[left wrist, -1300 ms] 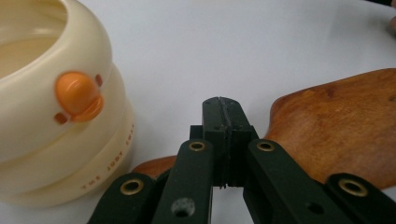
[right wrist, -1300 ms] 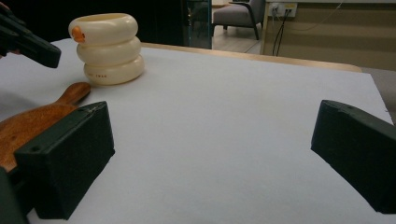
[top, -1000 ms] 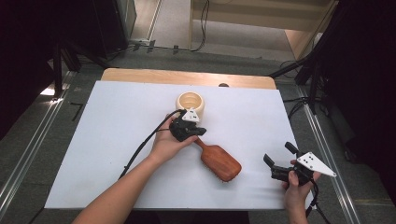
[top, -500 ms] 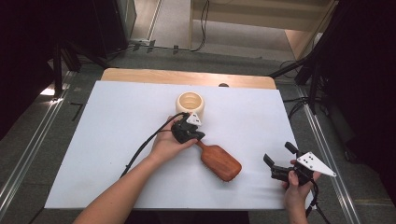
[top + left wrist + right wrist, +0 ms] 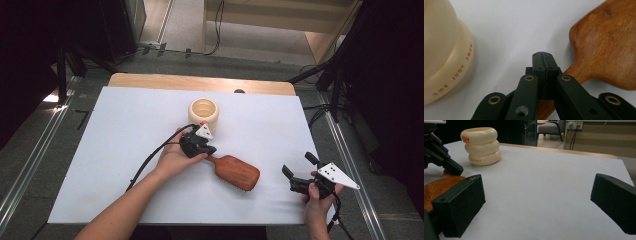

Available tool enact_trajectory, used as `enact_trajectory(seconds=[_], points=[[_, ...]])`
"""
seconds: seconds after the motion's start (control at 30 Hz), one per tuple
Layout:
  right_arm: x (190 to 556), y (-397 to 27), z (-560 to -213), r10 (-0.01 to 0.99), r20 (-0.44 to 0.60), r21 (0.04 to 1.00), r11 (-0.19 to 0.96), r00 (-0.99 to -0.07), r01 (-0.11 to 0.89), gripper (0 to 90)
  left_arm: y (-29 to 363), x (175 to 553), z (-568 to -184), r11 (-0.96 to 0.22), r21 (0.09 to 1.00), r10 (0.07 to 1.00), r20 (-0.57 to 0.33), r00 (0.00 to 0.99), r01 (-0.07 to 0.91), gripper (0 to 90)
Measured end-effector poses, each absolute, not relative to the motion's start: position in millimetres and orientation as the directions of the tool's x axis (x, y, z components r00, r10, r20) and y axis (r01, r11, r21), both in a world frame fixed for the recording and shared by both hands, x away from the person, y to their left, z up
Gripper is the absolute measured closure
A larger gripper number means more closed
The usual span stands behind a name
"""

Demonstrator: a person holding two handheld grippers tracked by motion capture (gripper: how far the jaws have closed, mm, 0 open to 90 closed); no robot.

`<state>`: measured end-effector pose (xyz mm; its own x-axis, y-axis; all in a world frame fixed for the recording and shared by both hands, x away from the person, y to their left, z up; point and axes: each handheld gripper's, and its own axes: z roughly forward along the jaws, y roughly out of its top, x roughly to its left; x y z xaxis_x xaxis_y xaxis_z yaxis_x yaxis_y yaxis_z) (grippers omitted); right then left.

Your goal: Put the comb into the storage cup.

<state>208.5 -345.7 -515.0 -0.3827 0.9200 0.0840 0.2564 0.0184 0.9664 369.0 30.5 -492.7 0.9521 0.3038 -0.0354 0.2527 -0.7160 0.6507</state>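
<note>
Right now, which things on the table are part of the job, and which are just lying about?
In use:
- brown wooden hairbrush, handle at the shut jaws of the left hand-held gripper

Lying about:
- cream ringed plastic cup, standing untouched
- right hand-held gripper, open, holding nothing
- white table cover

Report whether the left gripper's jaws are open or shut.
Shut: the left gripper shows its two black jaws pressed together above the brown wooden hairbrush handle.
</note>
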Motion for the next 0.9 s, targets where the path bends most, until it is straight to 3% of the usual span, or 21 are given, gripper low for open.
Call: enact_trajectory(seconds=[0.77,0.87,0.9], points=[[209,-344,-515,0.923,0.079,0.964,0.025,-0.376,0.264,0.0,60,321,-489,-0.771,0.605,0.198,-0.067,0.978,0.198,90.0],[209,-344,-515,0.924,0.078,0.964,0.026,-0.375,0.264,0.0,60,314,-489,-0.779,0.599,0.208,-0.029,0.978,0.184,90.0],[209,-344,-515,0.924,0.078,0.964,0.025,-0.374,0.264,0.0,60,314,-488,-0.777,0.600,0.224,-0.019,0.974,0.190,86.4]])
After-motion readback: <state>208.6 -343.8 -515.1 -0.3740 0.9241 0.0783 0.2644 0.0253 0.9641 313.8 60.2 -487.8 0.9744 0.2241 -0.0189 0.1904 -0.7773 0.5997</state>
